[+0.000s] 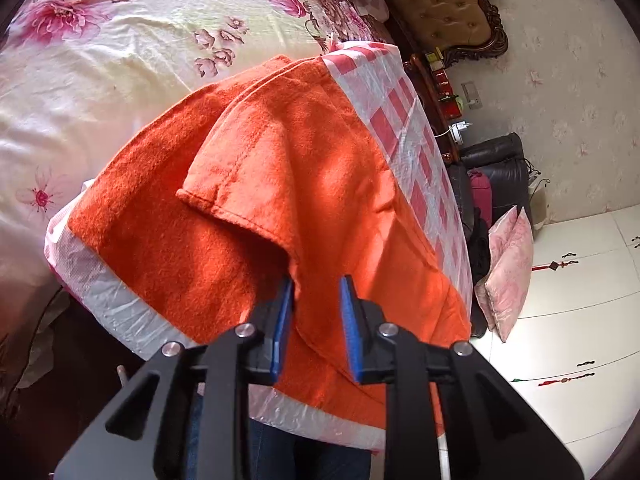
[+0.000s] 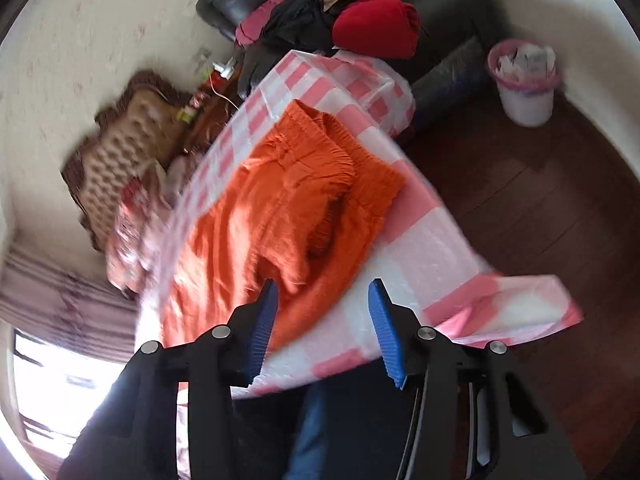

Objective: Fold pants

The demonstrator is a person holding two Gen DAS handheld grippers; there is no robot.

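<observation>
Orange pants [image 1: 260,200] lie on a table covered with a pink-and-white checked cloth [image 1: 404,120], one leg folded over the other with a hem corner turned up. My left gripper [image 1: 318,284] is open just above the near fold of the fabric, which passes between its blue pads without being pinched. In the right wrist view the pants [image 2: 280,200] show their gathered waistband at the far end. My right gripper [image 2: 324,288] is open and empty above the near edge of the pants and the cloth [image 2: 420,248].
A bed with a floral sheet [image 1: 120,60] lies beyond the table. A black sofa [image 2: 440,8] piled with cushions and clothes stands at the table's end, with a lined waste bin [image 2: 524,80] on the dark wood floor [image 2: 540,200]. My legs stand below the near edge.
</observation>
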